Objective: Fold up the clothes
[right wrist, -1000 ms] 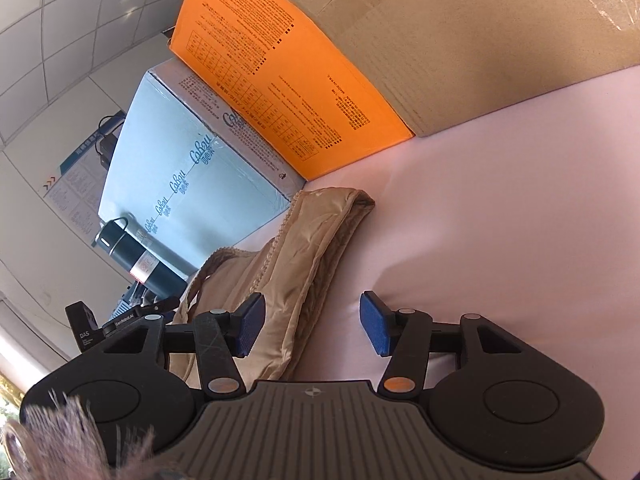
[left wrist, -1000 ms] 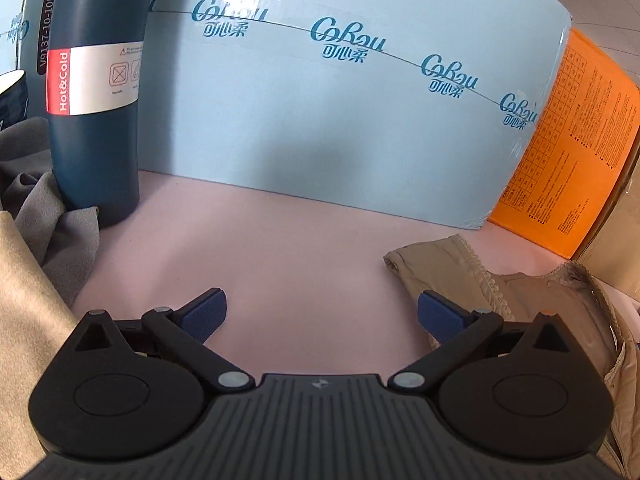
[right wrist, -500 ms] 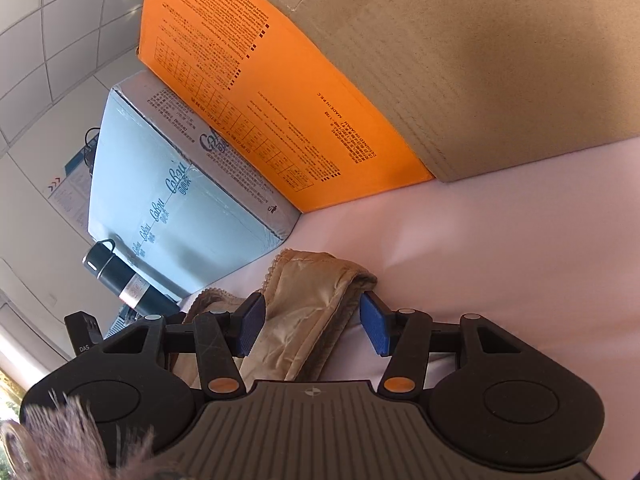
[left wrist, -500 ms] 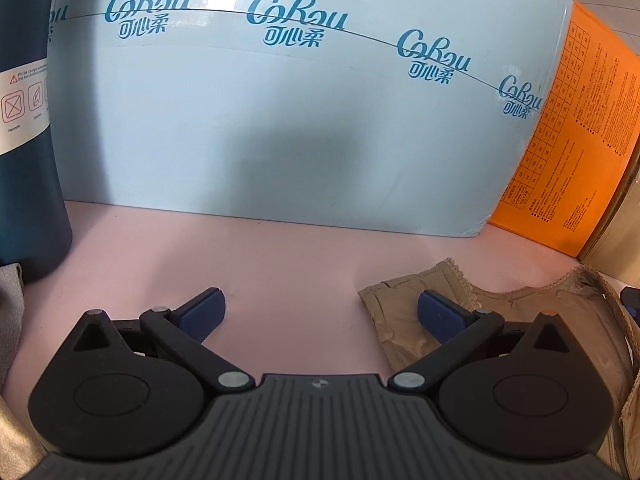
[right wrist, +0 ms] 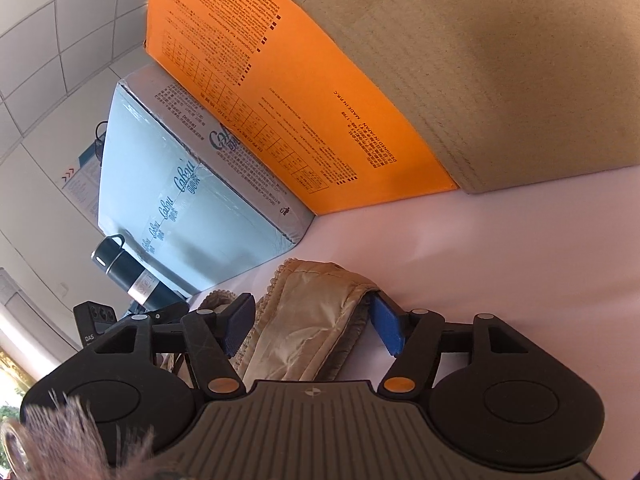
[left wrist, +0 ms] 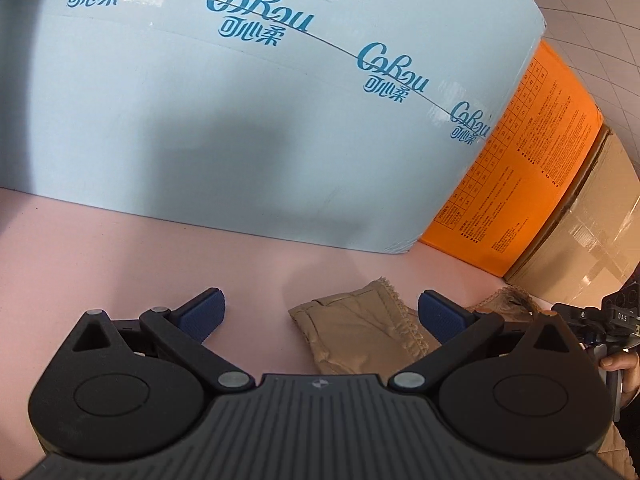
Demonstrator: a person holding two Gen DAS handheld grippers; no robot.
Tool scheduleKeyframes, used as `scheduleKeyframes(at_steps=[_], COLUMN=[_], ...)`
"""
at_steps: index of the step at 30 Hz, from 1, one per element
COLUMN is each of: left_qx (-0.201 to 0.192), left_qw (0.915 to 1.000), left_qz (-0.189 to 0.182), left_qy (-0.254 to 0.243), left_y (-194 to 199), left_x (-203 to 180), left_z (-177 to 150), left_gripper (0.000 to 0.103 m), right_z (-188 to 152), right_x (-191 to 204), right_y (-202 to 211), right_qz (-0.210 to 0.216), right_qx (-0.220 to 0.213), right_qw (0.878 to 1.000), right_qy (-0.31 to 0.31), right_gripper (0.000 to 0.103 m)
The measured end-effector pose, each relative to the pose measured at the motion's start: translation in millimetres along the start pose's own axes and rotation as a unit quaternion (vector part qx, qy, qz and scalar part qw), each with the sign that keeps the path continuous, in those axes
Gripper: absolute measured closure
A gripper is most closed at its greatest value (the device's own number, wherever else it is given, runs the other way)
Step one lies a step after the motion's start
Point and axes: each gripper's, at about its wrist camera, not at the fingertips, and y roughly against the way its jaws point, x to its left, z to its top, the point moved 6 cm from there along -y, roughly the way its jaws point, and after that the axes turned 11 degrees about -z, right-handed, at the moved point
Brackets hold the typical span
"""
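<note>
A beige quilted garment (left wrist: 352, 328) with a lace-trimmed edge lies on the pink table (left wrist: 120, 248). In the left wrist view one strap end of it sits between my fingers, nearer the right pad (left wrist: 440, 316). My left gripper (left wrist: 320, 312) is open and holds nothing. In the right wrist view the other strap end (right wrist: 312, 320) lies between the blue pads of my right gripper (right wrist: 310, 322), which is open around it. The right pad (right wrist: 386, 326) touches the cloth's edge. The other gripper and a hand (left wrist: 624, 364) show at the right edge of the left wrist view.
A light blue carton (left wrist: 240, 120), an orange box (left wrist: 528, 184) and a brown cardboard box (right wrist: 500, 60) stand along the back of the table. A dark flask (right wrist: 128, 276) stands left of the blue carton.
Both grippers have moved forward toward the boxes and down over the garment's strap ends. The flask and grey cloth have left the left wrist view. Both stay open.
</note>
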Motion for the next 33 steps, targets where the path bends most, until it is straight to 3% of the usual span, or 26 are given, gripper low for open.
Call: scheduleKeyframes(at_steps=[7,14,17,24,27,33], left_qx=[0.023,0.029,0.03,0.031,0.032,0.03], left_qw=[0.9988,0.9979,0.9977,0.9976,0.9976,0.9975], left_qz=[-0.041,-0.053,-0.052,-0.054,-0.055,-0.062], left_qy=[-0.014,-0.025,-0.03,-0.031,-0.029,-0.019], left_y=[-8.6,-14.6,-13.4,-13.7,-14.8,-12.0], left_x=[-7.2,-14.4,-16.2,-17.2,-17.0,-13.7], left_z=[1.1,0.1,0.0,0.3,0.6,1.7], left_gripper=[0.001,0.002,0.007,0.008,0.008,0.008], right_z=[0.6,1.0,1.2,8.2,9.6,12.2], right_x=[2.7,5.2,6.3,1.6,0.1,-3.4], right_y=[-0.9,-3.6,-4.7,-3.5,-0.9,1.8], right_qz=[0.013,0.011,0.009,0.023,0.019,-0.033], right_qx=[0.005,0.009,0.011,0.004,0.002,-0.019], right_qw=[1.0,1.0,1.0,1.0,1.0,0.999], right_qy=[0.007,0.02,0.026,0.0,-0.004,0.006], right_gripper=[0.032,0.03,0.029,0.029,0.029,0.029])
